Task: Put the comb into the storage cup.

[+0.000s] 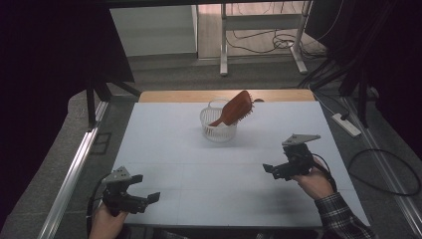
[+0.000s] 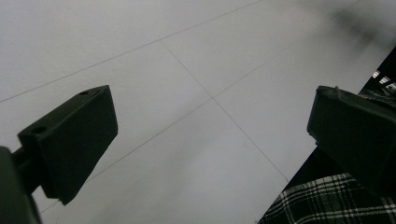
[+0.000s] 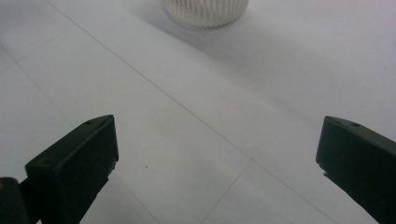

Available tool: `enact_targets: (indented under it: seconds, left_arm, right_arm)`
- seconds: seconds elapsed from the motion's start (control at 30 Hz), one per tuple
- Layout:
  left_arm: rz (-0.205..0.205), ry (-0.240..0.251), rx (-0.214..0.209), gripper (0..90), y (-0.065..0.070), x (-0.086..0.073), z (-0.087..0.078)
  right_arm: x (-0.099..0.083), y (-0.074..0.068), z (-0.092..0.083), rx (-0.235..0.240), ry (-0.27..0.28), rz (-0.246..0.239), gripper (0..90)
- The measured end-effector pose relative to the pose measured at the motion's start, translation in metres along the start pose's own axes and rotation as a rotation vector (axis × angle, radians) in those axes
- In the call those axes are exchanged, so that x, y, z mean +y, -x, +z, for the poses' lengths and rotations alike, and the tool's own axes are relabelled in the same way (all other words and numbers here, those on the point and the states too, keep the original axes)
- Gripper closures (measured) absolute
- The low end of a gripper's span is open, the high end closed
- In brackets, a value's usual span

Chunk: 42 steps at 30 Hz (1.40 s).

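As you look down from the high view, the white bench [image 1: 224,169] carries a white ribbed basket [image 1: 218,128] near its far middle, and a red-brown hairbrush [image 1: 235,108] stands tilted in that basket, handle down inside it and head leaning up and out over the far right rim. Your left hand-held gripper [image 1: 142,190] sits at the near left corner of the bench, jaws spread wide with nothing between them, well apart from the basket. Your right hand-held gripper [image 1: 271,170] sits at the near right, jaws likewise parted and empty, pointed toward the bench centre; a plaid sleeve [image 1: 343,214] runs back from that hand. Turning to the left gripper view, you see both black jaws set far apart over bare bench surface [image 2: 196,93] marked with thin seam lines, and a patch of plaid fabric [image 2: 322,200] at the lower right edge. Turning to the right gripper view, you see both jaws wide open over the bench, gripping nothing, with the ribbed lower wall of the basket [image 3: 205,10] at the top edge, well ahead of the jaws.
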<state>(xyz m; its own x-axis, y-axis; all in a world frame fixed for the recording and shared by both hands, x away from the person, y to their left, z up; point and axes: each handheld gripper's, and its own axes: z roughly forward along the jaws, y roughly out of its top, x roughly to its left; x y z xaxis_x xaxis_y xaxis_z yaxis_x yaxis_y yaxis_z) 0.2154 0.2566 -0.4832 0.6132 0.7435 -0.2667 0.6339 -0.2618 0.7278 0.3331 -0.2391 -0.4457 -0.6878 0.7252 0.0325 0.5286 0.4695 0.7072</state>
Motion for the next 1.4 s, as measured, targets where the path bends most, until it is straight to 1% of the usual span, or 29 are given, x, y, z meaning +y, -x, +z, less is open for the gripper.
enact_targets:
  seconds: [0.23, 0.77, 1.13, 1.4]
  left_arm:
    - [-0.002, 0.0, -0.002, 1.7, 0.0, 0.0, 0.0]
    - [-0.003, 0.0, 0.0, 1.6, 0.0, 0.0, 0.0]
    - [-0.001, -0.001, 0.0, 1.7, 0.0, 0.0, 0.0]
    - [-0.002, -0.001, 0.001, 1.6, 0.0, 0.0, 0.0]
  right_arm:
    - [-0.009, 0.001, -0.005, -0.001, -0.018, 0.009, 0.0]
    - [-0.026, 0.005, -0.02, -0.019, -0.021, 0.032, 0.0]
    - [-0.036, 0.007, -0.027, -0.029, -0.029, 0.038, 0.0]
    - [-0.044, 0.01, -0.032, -0.045, -0.027, 0.056, 0.0]
